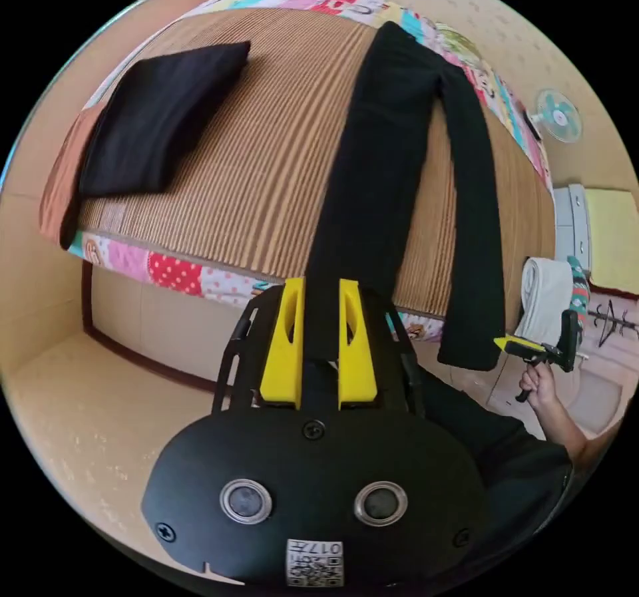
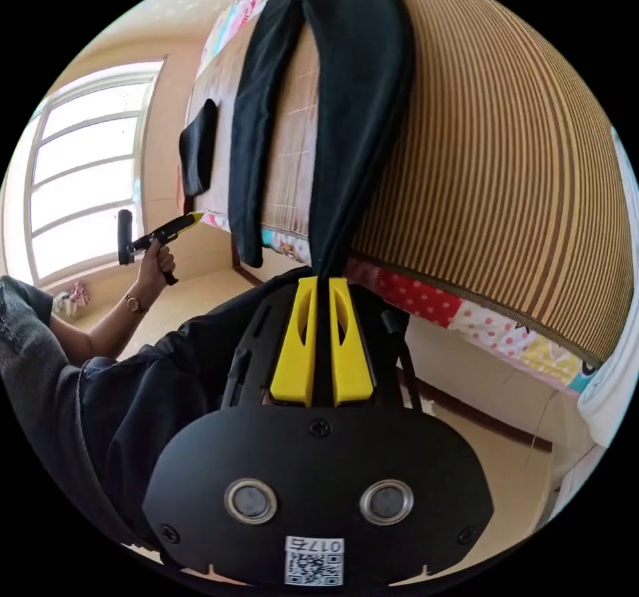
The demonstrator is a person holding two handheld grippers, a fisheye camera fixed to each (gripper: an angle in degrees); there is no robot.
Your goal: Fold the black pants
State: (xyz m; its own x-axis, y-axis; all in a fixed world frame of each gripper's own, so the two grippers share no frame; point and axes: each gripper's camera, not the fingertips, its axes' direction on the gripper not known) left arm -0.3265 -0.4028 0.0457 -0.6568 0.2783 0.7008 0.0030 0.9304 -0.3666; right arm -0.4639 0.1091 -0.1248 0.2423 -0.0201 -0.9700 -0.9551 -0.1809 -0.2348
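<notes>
Long black pants [image 1: 393, 158] lie spread lengthwise on a bed covered by a brown striped woven mat [image 1: 266, 158], both legs running to the near edge and hanging over it. In the left gripper view, the left gripper [image 1: 321, 291] with yellow jaws is clamped on the hem of one leg, cloth pinched between both jaws, narrow gap. The other leg's hem hangs off the edge just beside the right gripper [image 1: 509, 344], seen held in a hand [image 1: 539, 381]; contact with that hem unclear from here. In the right gripper view, the right gripper [image 2: 322, 287] has its yellow jaws closed on a leg hem, black fabric squeezed between them. The left gripper [image 2: 190, 219] appears there too, held in a hand [image 2: 156, 261], near the other hem. A folded black garment [image 1: 160, 118] sits on the mat well apart from the pants, toward the far corner. Colourful patchwork sheet [image 1: 180, 274] shows under the mat edge. A small fan [image 1: 558, 114] hangs on the wall. A bright window [image 2: 80, 171] shows behind the hand.
</notes>
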